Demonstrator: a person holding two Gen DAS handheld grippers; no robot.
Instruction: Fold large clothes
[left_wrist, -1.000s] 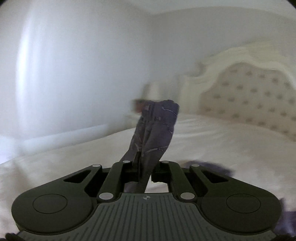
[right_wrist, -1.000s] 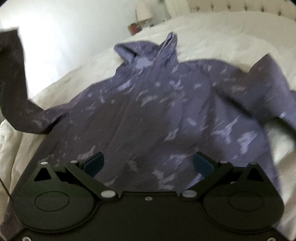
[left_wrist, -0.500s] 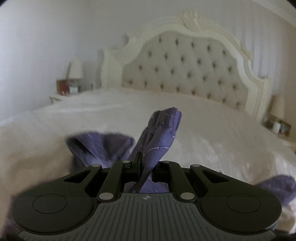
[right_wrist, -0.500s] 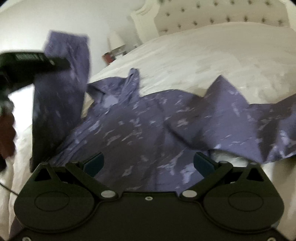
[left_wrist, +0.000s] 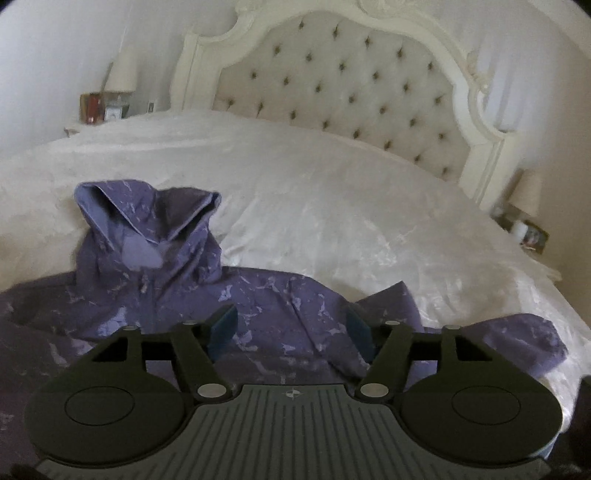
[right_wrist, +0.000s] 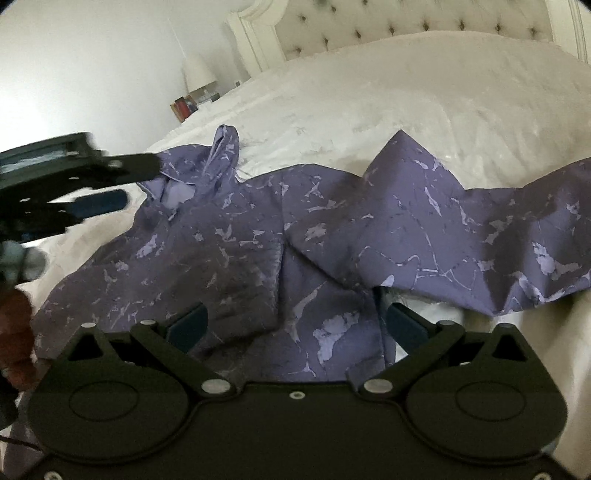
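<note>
Left gripper (left_wrist: 291, 334) jaws just opened, nothing between; right gripper (right_wrist: 295, 326) released. Purple hoodie (right_wrist: 258, 258) flat on bed (left_wrist: 332, 206).

The hoodie (right_wrist: 258, 258) is thin woven cloth, matt purple with pale marbled marks, and it creases sharply. The bed (left_wrist: 351, 206) cover is white cloth with a soft sheen and a crinkled surface. The headboard (left_wrist: 332, 74) is buttoned, padded cream cloth inside a smooth painted frame. The left gripper (left_wrist: 291, 332) looks like matt black plastic with small shiny metal rivets.
</note>
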